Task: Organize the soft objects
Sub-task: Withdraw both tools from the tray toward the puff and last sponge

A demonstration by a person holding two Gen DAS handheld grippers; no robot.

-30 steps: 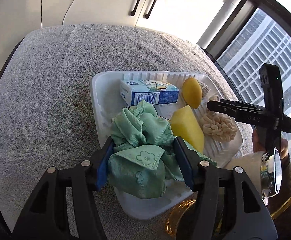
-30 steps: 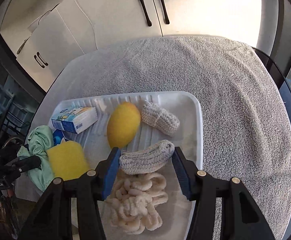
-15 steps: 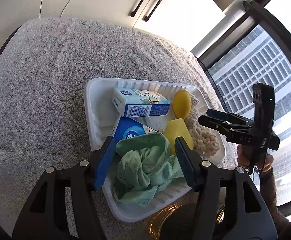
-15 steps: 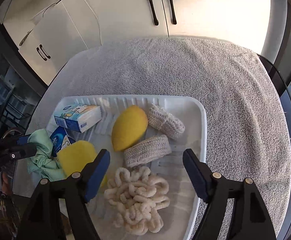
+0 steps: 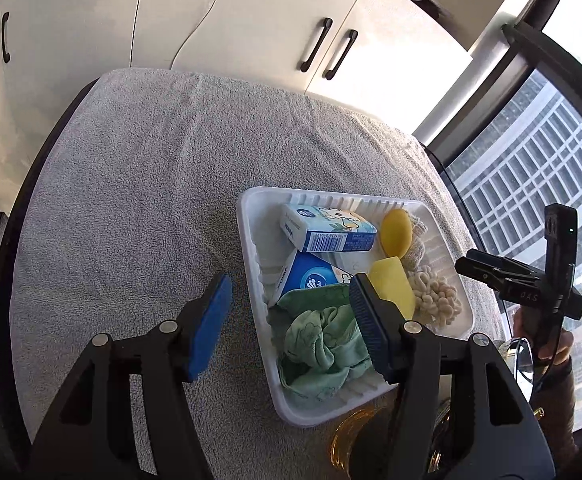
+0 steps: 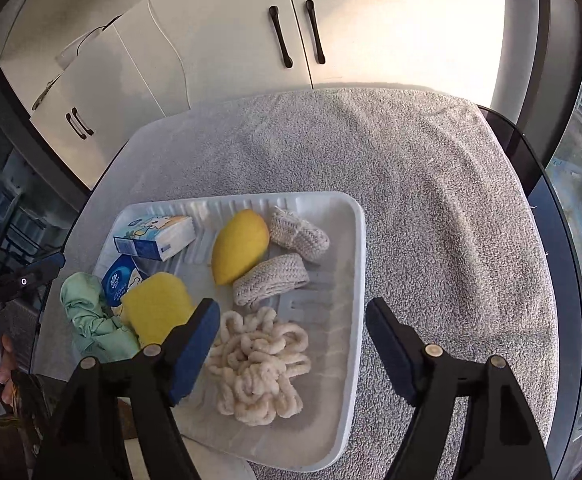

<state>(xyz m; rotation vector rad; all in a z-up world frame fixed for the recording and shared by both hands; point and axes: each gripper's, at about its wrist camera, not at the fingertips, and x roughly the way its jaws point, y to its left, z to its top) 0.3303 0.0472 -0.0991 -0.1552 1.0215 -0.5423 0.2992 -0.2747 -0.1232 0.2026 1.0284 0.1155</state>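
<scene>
Your left gripper (image 5: 291,328) is released, jaws spread wide with nothing between them; it hangs over the near left rim of the white tray (image 5: 247,240), one pad above the grey towel (image 5: 131,200) and the other above the tray's contents. Your right gripper (image 6: 291,344) is likewise spread and holding nothing, straddling the tray's near right edge.

Everything soft lies inside the tray. The green cloth (image 5: 323,348) sits crumpled in the tray's near left corner, touching the yellow sponge (image 6: 157,306) beside it. The blue tissue pack (image 5: 311,274) lies just behind the cloth, and the tissue box (image 6: 155,238) sits in the tray's far left corner. The yellow lemon-shaped toy (image 6: 239,246) rests in the tray's middle, with two knitted rolls (image 6: 271,278) touching its right side. The cream looped yarn bundle (image 6: 257,366) fills the tray's near middle.
</scene>
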